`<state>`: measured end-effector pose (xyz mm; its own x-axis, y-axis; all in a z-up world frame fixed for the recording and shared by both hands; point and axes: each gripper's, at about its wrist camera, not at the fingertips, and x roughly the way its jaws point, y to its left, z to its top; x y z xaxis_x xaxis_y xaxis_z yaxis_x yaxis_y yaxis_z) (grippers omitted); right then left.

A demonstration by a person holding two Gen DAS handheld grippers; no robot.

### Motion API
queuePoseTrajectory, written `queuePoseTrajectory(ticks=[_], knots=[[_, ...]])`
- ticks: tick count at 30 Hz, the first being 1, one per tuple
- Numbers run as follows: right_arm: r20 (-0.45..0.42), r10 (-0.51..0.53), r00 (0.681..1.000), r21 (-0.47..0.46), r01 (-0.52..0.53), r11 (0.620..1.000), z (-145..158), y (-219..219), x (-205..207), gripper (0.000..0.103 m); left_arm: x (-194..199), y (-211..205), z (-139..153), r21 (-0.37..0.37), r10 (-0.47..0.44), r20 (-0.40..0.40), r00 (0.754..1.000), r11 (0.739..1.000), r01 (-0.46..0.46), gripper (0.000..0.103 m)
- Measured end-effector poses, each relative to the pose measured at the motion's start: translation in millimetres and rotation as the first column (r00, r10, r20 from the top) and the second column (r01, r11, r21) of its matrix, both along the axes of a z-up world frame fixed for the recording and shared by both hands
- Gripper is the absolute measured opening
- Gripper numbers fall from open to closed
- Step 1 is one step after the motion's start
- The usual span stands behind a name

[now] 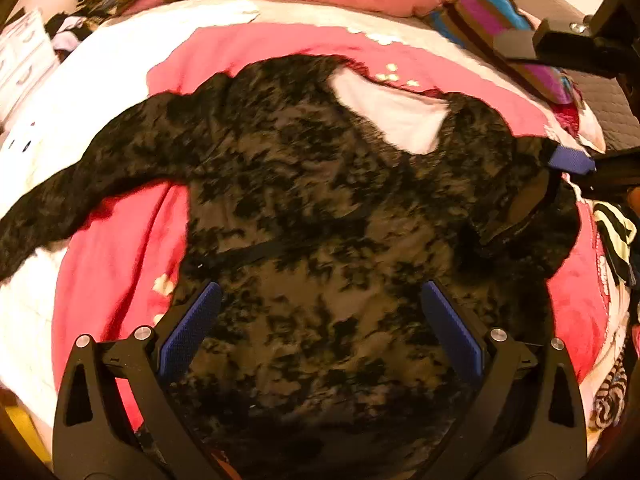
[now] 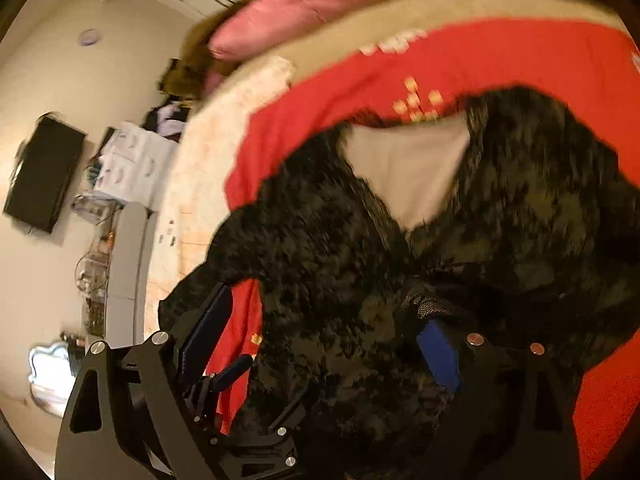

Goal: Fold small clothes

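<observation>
Pink blanket, left gripper spread over top

The garment is a black lace top with a dense floral pattern over a grey-brown lining, and it lies spread front-up across a bright pink blanket. Its wide neckline opens away from the left wrist camera, a pale inner panel showing inside it. One long lace sleeve stretches out flat, reaching off the pink and onto white bedding. On the opposite side, the other sleeve is doubled in over the shoulder area, its cuff opening showing, rumpled instead of flat. The body lies mostly smooth, with a dark seam line crossing the waist. The hem end cannot be made out.
</observation>
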<state>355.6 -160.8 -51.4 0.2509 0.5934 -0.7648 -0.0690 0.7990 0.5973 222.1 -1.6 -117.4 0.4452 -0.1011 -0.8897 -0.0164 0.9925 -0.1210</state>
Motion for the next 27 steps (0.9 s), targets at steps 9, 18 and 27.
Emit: queuePoseTrajectory(ticks=[9,18,27], knots=[[0.070,0.039,0.997,-0.098,-0.032,0.995,54.5,20.4,-22.0,0.096,-1.7,20.0,-14.5,-0.035,0.032,-0.022,0.999,0.999,-0.033,0.094],[-0.230,0.078,0.970,-0.294,-0.146,0.945,-28.8,17.5,-11.0,0.099,-7.4,21.2,-17.1,-0.062,0.032,-0.024,0.999,0.998,-0.034,0.094],[-0.154,0.014,0.988,-0.015,-0.016,1.000,11.1,-30.4,-55.5,0.098,-17.1,27.9,-16.7,-0.059,0.024,-0.004,1.000,0.998,-0.024,0.094]])
